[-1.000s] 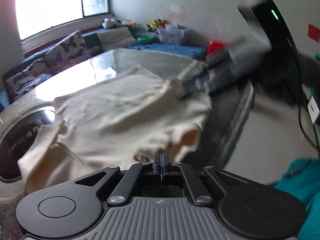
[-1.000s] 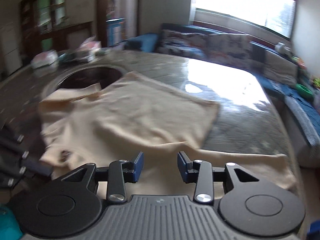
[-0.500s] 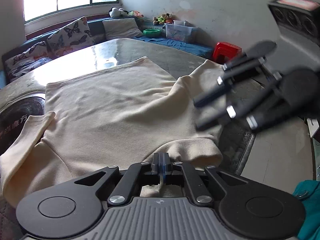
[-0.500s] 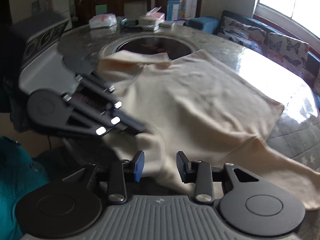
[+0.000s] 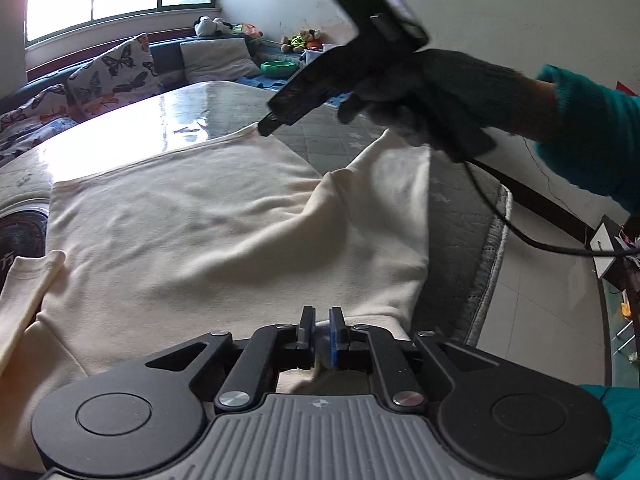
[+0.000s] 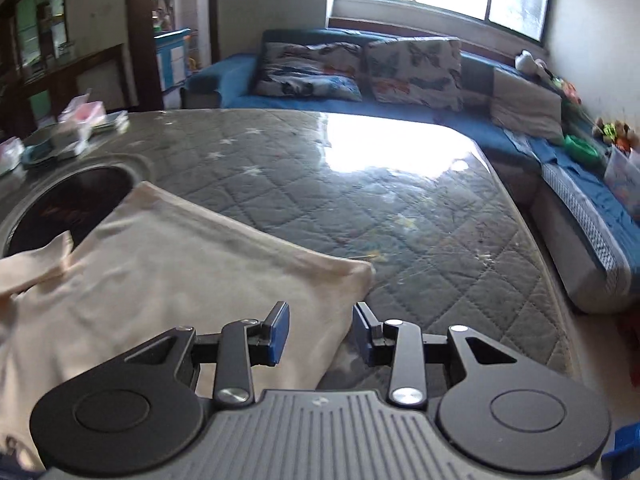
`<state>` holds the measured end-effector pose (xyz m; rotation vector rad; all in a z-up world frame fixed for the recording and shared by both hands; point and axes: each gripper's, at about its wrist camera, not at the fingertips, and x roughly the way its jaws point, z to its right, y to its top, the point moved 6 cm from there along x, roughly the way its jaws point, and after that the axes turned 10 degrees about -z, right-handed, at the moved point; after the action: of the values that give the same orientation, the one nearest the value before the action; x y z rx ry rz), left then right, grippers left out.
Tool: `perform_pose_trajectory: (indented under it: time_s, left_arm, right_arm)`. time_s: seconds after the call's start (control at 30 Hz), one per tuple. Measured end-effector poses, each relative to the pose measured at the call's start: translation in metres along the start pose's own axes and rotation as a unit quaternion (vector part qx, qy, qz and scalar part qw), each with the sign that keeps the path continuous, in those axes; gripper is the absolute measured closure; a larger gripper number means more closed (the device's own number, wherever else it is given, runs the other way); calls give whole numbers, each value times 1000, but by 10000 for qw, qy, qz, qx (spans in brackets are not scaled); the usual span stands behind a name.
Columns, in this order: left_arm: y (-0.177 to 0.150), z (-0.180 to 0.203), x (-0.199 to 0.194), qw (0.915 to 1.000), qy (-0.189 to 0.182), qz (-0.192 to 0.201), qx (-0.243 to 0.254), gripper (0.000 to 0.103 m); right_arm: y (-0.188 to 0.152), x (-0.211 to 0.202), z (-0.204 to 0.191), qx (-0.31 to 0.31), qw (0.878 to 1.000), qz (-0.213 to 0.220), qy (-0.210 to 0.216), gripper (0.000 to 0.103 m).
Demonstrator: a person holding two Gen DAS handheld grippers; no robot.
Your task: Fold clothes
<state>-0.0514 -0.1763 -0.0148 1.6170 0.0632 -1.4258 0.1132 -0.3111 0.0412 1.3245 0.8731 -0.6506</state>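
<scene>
Reaching to the far hem corner of the cream long-sleeved top point(image 5: 224, 232), the right hand-held gripper point(image 6: 318, 330) has moved from the near edge within the last second; its fingers are spread around the corner. The left hand-held gripper point(image 5: 320, 334) stays pinching the near hem. The top lies flat on the quilted worktop point(image 6: 420, 216), ready for a fold.

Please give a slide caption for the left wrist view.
Left claw pinches the cream shirt's hem; right claw reaches its far corner.
</scene>
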Motion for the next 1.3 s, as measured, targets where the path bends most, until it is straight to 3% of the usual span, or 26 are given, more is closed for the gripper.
perform_pose_trajectory:
  time_s: [0.17,0.3,0.57,0.77,0.83,0.9,1.03,1.17,1.3]
  left_arm:
    - [-3,2,2,9998,-194,-61,27,95]
    - [-3,1,3,9995,-316,-70,-10,95]
    - [-1,-7,0,9992,-325,32,-222,95]
    - [2,-13,-5,9988,-267,144,-392,89]
    - [5,-28,-18,9979,130,346,-538,87]
    - [6,-51,-28,9921,800,513,-821,83]
    - [5,-100,-41,9654,2069,604,-1466,75]
    - [5,-129,-36,9538,2358,464,-1802,59]
    - [7,-144,-25,9502,2453,351,-1888,61]
  right_arm:
    - [14,37,15,269,9993,-264,-47,71]
    - [27,55,19,386,9988,-269,-115,96]
    - [51,79,15,174,9987,-144,-459,97]
    - [57,67,0,-248,9973,-11,-684,87]
    - [58,58,-7,-348,9972,93,-661,86]
    - [58,46,-20,-480,9975,191,-485,78]
    - [49,29,-54,-898,9953,298,-183,75]
    - [32,20,-91,-1310,9909,247,182,75]
    - [18,15,-116,-1587,9865,200,341,75]
